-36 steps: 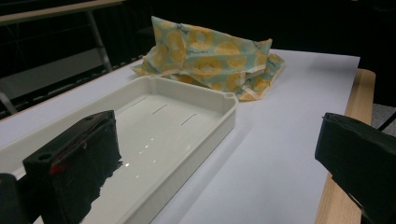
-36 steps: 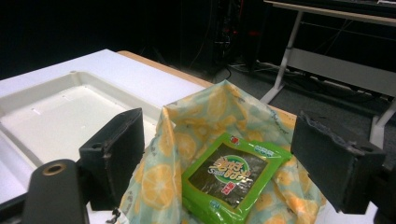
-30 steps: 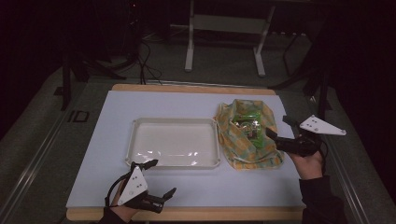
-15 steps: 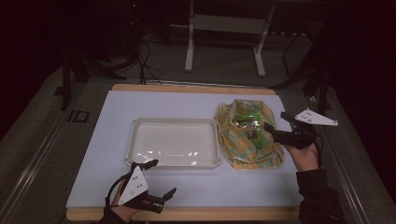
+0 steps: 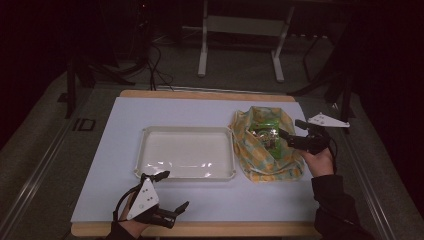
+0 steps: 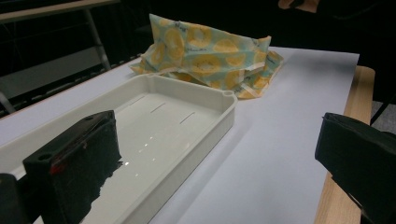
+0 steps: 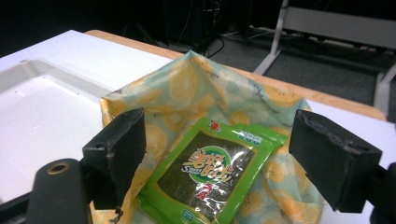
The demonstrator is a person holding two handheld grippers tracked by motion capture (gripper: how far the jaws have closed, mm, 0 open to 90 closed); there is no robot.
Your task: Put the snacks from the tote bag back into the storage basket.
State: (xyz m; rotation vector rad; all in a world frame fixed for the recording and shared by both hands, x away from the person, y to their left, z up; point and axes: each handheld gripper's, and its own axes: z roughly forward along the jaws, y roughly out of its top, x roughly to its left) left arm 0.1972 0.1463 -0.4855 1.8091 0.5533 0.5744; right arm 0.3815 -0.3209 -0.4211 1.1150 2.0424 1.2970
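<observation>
White sheeting (image 5: 200, 107) covers the wooden table. Right gripper (image 7: 219, 154) hovers with jaws wide over a glossy green snack packet (image 7: 212, 175) — lying on a lemon-print yellow cloth bag (image 5: 265, 145), just right of the empty white plastic tray (image 5: 185, 152). Left gripper (image 5: 169, 192) rests wide open near the front edge.

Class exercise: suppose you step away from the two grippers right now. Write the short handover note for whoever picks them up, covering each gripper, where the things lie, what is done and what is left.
Right gripper: jaws open, poised over the green snack packet, not gripping it.
Left gripper: jaws open, holding nothing, at the near table edge beside the white tray.
Things: the packet lies on the opened yellow-patterned cloth bag, right of the tray. The tray holds nothing.
Done: the cloth lies open and the packet is exposed.
Left: probably close on the packet and move it across to the tray.
</observation>
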